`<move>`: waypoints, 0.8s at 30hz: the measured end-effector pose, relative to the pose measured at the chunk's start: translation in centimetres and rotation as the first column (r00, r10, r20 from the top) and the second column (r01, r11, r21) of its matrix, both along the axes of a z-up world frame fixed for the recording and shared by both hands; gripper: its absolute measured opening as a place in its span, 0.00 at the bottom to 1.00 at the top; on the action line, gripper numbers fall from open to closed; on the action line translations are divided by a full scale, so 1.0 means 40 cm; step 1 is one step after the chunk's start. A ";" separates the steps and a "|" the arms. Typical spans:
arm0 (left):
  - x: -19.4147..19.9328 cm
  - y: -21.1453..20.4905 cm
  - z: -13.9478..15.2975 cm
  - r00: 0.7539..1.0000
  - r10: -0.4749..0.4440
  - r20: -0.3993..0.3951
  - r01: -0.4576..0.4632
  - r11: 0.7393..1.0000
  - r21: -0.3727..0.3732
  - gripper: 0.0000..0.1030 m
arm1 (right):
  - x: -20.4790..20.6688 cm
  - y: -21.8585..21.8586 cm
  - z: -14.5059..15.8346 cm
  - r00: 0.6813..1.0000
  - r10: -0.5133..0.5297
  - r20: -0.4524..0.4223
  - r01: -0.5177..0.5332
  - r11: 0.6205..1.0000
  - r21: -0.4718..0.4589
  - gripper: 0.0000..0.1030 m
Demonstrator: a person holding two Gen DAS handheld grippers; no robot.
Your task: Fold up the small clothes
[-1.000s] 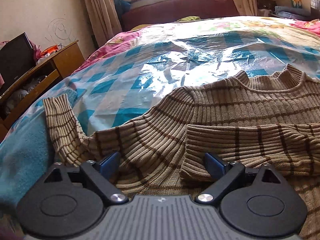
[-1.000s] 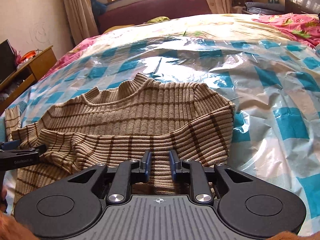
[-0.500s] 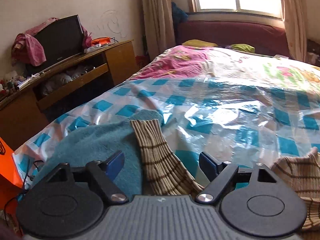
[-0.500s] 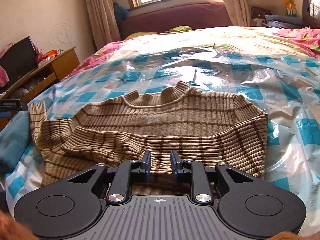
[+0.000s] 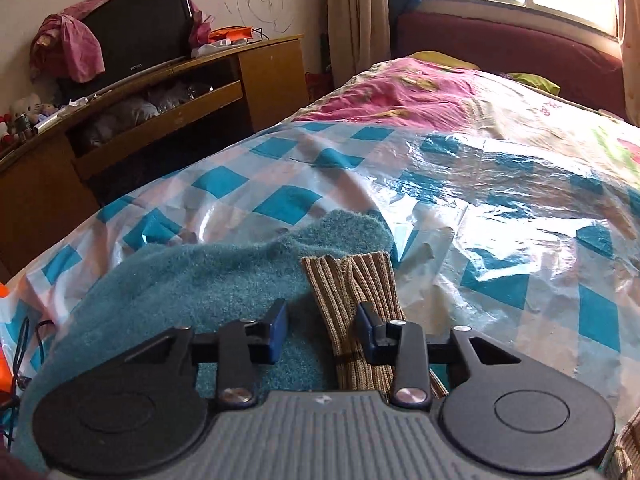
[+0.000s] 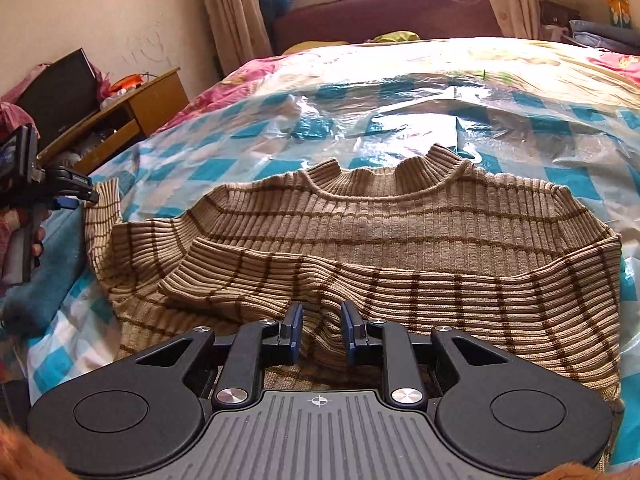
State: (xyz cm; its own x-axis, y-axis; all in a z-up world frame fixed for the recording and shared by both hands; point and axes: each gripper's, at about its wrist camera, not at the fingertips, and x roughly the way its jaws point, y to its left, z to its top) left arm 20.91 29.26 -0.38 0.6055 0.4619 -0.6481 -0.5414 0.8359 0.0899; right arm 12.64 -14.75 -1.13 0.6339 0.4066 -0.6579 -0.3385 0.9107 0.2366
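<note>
A tan ribbed sweater with brown stripes lies flat on the plastic-covered bed, its right sleeve folded across the chest. Its left sleeve stretches out to the left, and its cuff shows in the left wrist view, lying between my left gripper's fingers. My left gripper is partly closed around the sleeve, with a gap on the left side. It also shows in the right wrist view. My right gripper is nearly shut over a pinch of the sweater's lower hem.
A teal towel lies under the sleeve at the bed's left edge. A wooden TV cabinet stands to the left of the bed. The bed carries a blue-checked plastic sheet. A window and dark red headboard are at the far end.
My left gripper has swung left from the sweater's body to the left sleeve cuff and its fingers have narrowed around it. My right gripper has stayed at the hem, its gap slightly wider.
</note>
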 end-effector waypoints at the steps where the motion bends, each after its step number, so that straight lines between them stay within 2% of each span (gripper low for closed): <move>1: -0.004 0.004 0.006 1.000 -0.011 0.016 0.011 1.000 -0.013 0.21 | 0.000 0.002 0.000 1.000 0.001 0.000 -0.001 1.000 0.002 0.22; 2: -0.009 0.006 0.012 0.999 -0.026 0.031 0.027 0.999 -0.039 0.10 | -0.001 0.003 0.001 1.000 0.001 0.000 -0.001 1.000 0.004 0.22; 6: -0.025 -0.011 0.034 0.994 -0.076 0.076 0.082 0.994 -0.075 0.10 | -0.012 0.003 0.010 1.000 0.007 0.007 -0.007 1.000 0.020 0.22; 10: -0.056 -0.053 0.057 0.982 -0.145 0.120 0.164 0.973 -0.165 0.10 | -0.024 -0.005 0.017 1.000 0.008 0.014 -0.008 1.000 0.027 0.22; 12: -0.085 -0.089 0.075 0.966 -0.202 0.164 0.238 0.939 -0.247 0.09 | -0.029 -0.011 0.021 1.000 0.006 0.013 -0.006 0.999 0.037 0.22; 15: -0.132 -0.191 0.094 0.925 -0.329 0.188 0.372 0.883 -0.286 0.09 | -0.029 -0.019 0.024 1.000 0.003 -0.007 -0.003 0.997 0.075 0.22; 16: -0.154 -0.247 0.094 0.898 -0.394 0.195 0.437 0.847 -0.302 0.09 | -0.028 -0.020 0.025 1.000 0.003 -0.015 -0.002 0.996 0.090 0.22; 18: -0.188 -0.341 0.080 0.852 -0.488 0.187 0.523 0.790 -0.319 0.09 | -0.026 -0.022 0.026 0.999 -0.002 -0.039 0.007 0.992 0.129 0.22; 20: -0.216 -0.426 0.051 0.812 -0.559 0.171 0.581 0.742 -0.334 0.09 | -0.024 -0.021 0.021 0.996 0.007 -0.094 0.011 0.982 0.191 0.22; 22: -0.238 -0.493 0.016 0.781 -0.606 0.151 0.618 0.712 -0.333 0.09 | -0.024 -0.019 0.007 0.985 0.019 -0.170 0.024 0.968 0.250 0.33; 23: -0.247 -0.519 -0.001 0.768 -0.625 0.139 0.631 0.699 -0.337 0.10 | -0.027 -0.021 -0.003 0.978 0.023 -0.208 0.038 0.959 0.282 0.42; 24: -0.254 -0.537 -0.018 0.759 -0.638 0.130 0.638 0.688 -0.347 0.10 | -0.029 -0.022 -0.011 0.972 0.025 -0.234 0.049 0.952 0.303 0.44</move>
